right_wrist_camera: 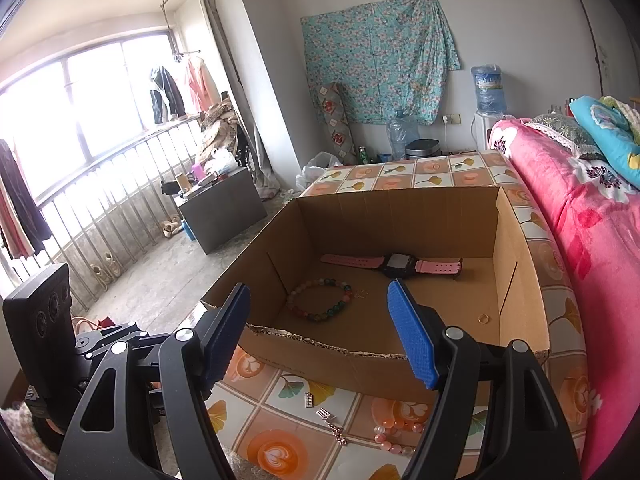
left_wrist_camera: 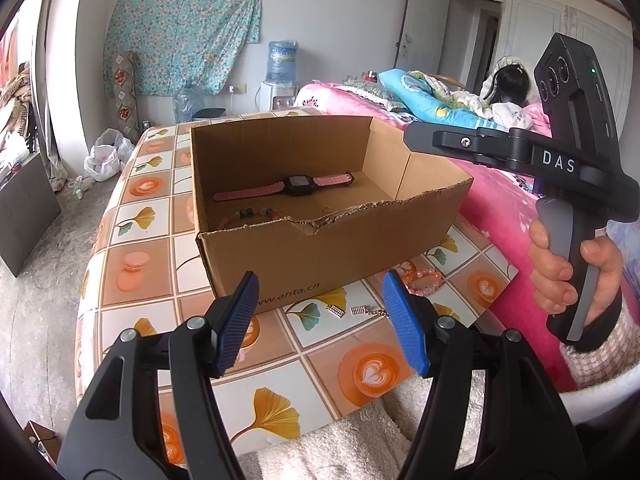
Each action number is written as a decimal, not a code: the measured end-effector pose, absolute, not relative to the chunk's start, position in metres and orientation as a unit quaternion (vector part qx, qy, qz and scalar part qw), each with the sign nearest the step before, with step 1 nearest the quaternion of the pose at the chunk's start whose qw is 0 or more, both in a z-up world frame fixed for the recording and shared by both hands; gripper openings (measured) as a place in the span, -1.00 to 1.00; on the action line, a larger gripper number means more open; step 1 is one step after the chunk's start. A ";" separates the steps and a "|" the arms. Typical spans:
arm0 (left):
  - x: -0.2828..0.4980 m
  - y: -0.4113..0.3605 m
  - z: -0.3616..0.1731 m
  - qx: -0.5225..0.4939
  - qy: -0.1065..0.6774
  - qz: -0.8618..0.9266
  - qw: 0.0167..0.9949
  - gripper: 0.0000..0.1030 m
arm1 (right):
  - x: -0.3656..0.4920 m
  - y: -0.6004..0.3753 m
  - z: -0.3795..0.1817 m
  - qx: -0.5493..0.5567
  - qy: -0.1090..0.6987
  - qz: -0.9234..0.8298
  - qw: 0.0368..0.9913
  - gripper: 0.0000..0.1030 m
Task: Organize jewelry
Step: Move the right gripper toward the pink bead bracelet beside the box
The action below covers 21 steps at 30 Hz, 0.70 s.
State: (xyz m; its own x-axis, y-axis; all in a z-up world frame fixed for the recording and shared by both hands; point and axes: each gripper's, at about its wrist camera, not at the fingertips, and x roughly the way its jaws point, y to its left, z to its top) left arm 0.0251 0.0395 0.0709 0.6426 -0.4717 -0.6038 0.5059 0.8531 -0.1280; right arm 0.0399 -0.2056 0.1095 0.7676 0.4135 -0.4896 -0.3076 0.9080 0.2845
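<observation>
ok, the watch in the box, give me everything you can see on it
The watch has a black, roughly square case with a dark, unlit screen and two pink straps, apparently rubber, with rows of holes. It lies flat and unbuckled, straps spread to either side, on the floor of the cardboard box near its far wall. Only the box floor touches it; the multicoloured bead bracelet lies apart, nearer the camera.

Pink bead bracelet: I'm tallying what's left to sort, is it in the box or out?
Out: pink bead bracelet lies on the tablecloth before the cardboard box.

Daylight from blown-out window (right_wrist_camera: 80, 92); soft shadows; strong fisheye bending, dark vignette corners; far background perhaps slightly soft.
</observation>
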 end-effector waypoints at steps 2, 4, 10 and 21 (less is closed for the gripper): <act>0.025 0.040 0.071 0.027 0.325 -0.270 0.906 0.19 | 0.039 -0.206 0.110 0.094 0.281 0.193 0.936 0.35; 0.025 0.039 0.071 0.028 0.326 -0.270 0.906 0.19 | 0.039 -0.206 0.110 0.095 0.280 0.193 0.936 0.35; 0.026 0.037 0.069 0.029 0.329 -0.272 0.904 0.19 | 0.037 -0.211 0.109 0.101 0.280 0.191 0.935 0.35; 0.028 0.027 0.045 0.041 0.350 -0.275 0.895 0.19 | 0.017 -0.259 0.069 0.145 0.329 0.173 0.917 0.34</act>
State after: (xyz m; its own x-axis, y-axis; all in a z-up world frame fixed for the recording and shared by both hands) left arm 0.0276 0.0274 0.0451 0.6048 -0.4628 -0.6481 0.5203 0.8457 -0.1183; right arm 0.0175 -0.2591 0.0692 0.7237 0.4117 -0.5538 -0.2215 0.8986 0.3787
